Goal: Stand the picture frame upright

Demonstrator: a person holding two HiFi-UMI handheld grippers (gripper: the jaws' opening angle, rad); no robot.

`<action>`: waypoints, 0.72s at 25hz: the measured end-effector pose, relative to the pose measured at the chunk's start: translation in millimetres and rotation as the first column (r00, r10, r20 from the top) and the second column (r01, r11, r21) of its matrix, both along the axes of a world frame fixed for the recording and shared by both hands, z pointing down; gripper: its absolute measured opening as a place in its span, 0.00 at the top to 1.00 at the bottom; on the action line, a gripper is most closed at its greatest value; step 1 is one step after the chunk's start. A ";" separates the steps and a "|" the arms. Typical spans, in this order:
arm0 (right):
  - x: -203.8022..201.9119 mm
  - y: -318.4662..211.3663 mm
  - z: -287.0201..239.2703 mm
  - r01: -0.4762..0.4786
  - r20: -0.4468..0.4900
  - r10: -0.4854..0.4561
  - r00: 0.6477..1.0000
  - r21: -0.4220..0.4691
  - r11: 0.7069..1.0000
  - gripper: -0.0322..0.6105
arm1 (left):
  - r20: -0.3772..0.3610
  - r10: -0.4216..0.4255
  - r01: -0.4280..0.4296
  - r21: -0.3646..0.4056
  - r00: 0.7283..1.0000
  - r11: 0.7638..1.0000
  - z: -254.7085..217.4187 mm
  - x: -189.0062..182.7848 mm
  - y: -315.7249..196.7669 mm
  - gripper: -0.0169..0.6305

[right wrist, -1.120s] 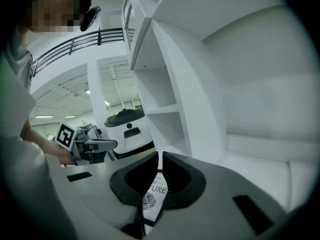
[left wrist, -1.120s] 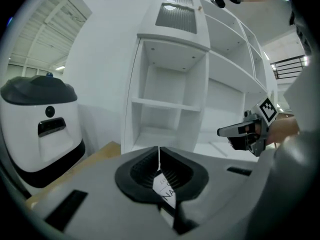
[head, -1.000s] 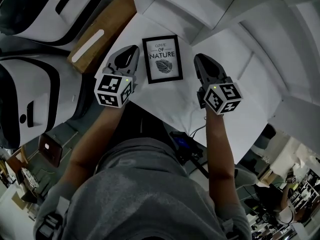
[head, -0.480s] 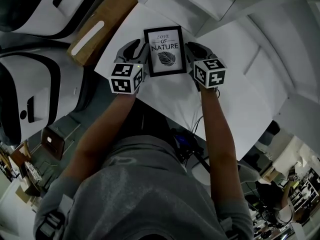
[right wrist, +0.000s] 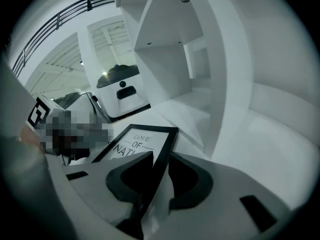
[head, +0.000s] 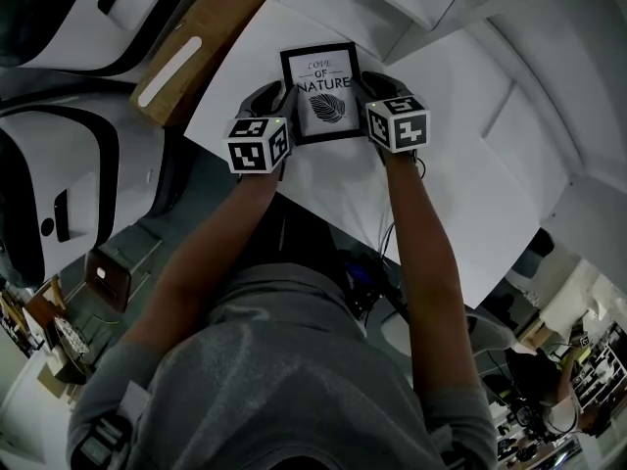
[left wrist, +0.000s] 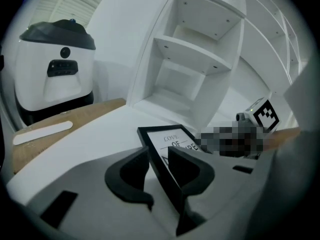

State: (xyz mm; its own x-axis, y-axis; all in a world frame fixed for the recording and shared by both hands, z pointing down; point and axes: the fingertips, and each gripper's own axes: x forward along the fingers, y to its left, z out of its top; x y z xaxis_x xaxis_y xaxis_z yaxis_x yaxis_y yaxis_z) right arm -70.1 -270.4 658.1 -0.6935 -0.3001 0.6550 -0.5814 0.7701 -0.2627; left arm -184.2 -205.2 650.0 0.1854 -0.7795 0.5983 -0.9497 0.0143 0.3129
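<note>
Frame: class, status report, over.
Left gripper just opened, astride left edge of frame. Right gripper open, astride its right edge. Frame flat on table. Nothing blocking.

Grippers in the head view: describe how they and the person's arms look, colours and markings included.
The left gripper and right gripper have grey, tapering bodies, each carrying a white cube printed with black square markers. Their fingers are black curved pads set in grey shells. The person wears a grey short-sleeved top, leaving the forearms uncovered.
</note>
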 end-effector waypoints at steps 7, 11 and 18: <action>2.1 -1.0 3.5 0.011 -0.033 -0.011 0.999 0.018 1.000 0.81 | 0.066 0.029 -0.026 -0.053 0.997 0.998 12.1 8.0 -4.5 0.80; 3.3 0.2 4.7 0.014 -0.046 -0.013 0.999 0.019 1.000 0.81 | 0.085 0.041 -0.035 -0.072 0.996 0.997 15.0 6.1 -5.0 0.83; 10.2 6.1 6.3 -0.016 -0.055 0.017 0.998 0.014 1.000 0.81 | 0.086 0.082 -0.076 -0.065 0.993 0.995 15.8 9.4 -5.8 0.85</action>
